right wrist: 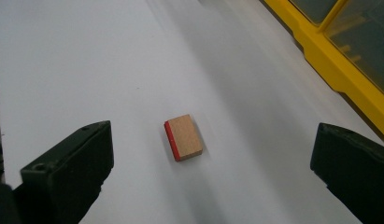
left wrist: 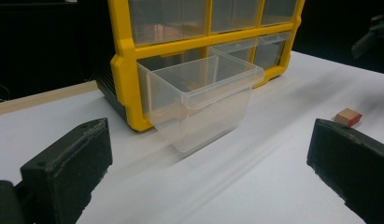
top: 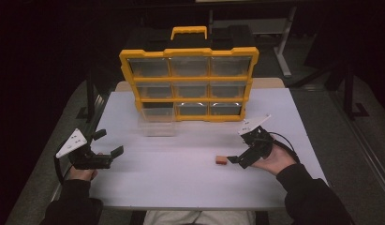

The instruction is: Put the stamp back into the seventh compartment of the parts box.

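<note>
Wooden and red-edged, the small block [right wrist: 183, 137] lies flat on the white desk [top: 181, 183], just ahead of my right tool [top: 240, 158], whose jaws stand wide apart. My left tool [top: 108, 143] gapes empty too, facing the clear drawer [left wrist: 203, 100] pulled out of the yellow organizer [top: 188, 84].

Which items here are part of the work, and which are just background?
In use: small wooden block with red edge; clear plastic drawer, pulled out; yellow-framed drawer organiser; open right claw; open left claw.

Background: white table; grey metal stand.
</note>
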